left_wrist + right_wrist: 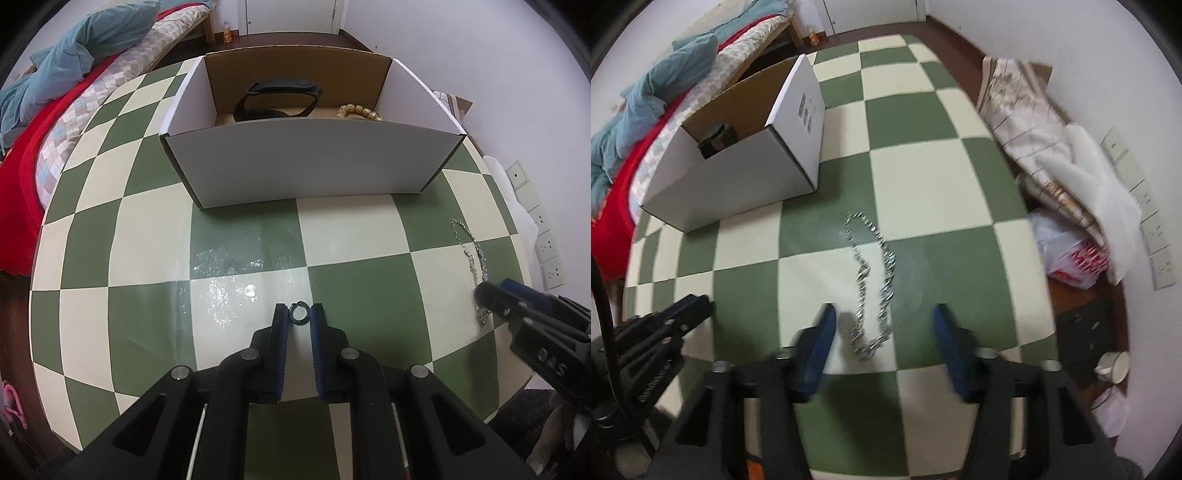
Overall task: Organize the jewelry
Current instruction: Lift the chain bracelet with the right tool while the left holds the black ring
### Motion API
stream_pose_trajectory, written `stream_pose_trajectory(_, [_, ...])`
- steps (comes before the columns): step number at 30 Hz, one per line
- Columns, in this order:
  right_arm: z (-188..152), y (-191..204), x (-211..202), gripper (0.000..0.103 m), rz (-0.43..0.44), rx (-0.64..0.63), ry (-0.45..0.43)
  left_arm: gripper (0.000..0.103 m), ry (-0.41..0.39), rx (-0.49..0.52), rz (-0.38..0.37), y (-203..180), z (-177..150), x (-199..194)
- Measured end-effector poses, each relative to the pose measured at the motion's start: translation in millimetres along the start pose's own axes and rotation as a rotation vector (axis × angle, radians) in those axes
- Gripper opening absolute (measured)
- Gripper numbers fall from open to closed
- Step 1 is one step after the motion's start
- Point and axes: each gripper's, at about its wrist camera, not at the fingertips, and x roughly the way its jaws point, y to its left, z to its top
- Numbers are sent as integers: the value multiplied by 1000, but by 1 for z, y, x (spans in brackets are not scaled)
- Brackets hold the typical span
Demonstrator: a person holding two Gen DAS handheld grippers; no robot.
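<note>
Jewelry is spread over a green-and-cream checkered table (155, 236). A small dark ring (300, 313) is pinched between the nearly closed pads of the left gripper (299, 314). A silver chain (871, 273) is seen lying loose on the table between the parted fingers of the right gripper (884, 314), untouched. A black band (277, 99) and a beaded bracelet (358, 110) are kept in the white box (306, 162).

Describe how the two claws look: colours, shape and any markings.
Both claws are alike. The left claw and the right claw each have two flat blue fingers on black angular linkage arms with round silver pivot pins. Pale raised lettering marks the black body, unreadable here. A black cable runs beside the left one.
</note>
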Motion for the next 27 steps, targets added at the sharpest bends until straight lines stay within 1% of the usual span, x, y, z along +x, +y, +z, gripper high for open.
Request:
stream_pose_trajectory(1, [0, 3, 0, 25, -21, -28, -8, 9, 0, 0, -1, 0, 0, 0])
stream_pose_trajectory(2, [0, 6, 0, 23, -38, -50, -16, 9, -1, -2, -2, 1, 0, 0])
stream_pose_trajectory(4, [-1, 12, 0, 16, -50, -96, -35, 9, 0, -4, -5, 1, 0, 0])
stream_pose_trajectory(5, [-1, 16, 0, 16, -54, -128, -32, 9, 0, -4, -5, 2, 0, 0])
stream_pose_trajectory(7, [0, 19, -1, 16, -47, -133, -16, 9, 1, -3, -4, 1, 0, 0])
stream_pose_trajectory(9, [1, 26, 0, 16, -69, -180, -13, 9, 0, -7, -7, 1, 0, 0])
stream_pose_trajectory(12, [2, 34, 3, 5, -74, -218, -13, 9, -2, -10, -7, 2, 0, 0])
stream_pose_trajectory(15, [2, 38, 4, 5, -83, -229, -19, 9, 1, -14, -12, 1, 1, 0])
stream_pose_trajectory(21, [-1, 32, 1, 4, -53, -175, -43, 9, 1, -11, -13, 3, 0, 0])
stream_pose_trajectory(27, [-4, 29, -16, 4, -18, -136, -92, 9, 2, -10, -7, 6, 0, 0])
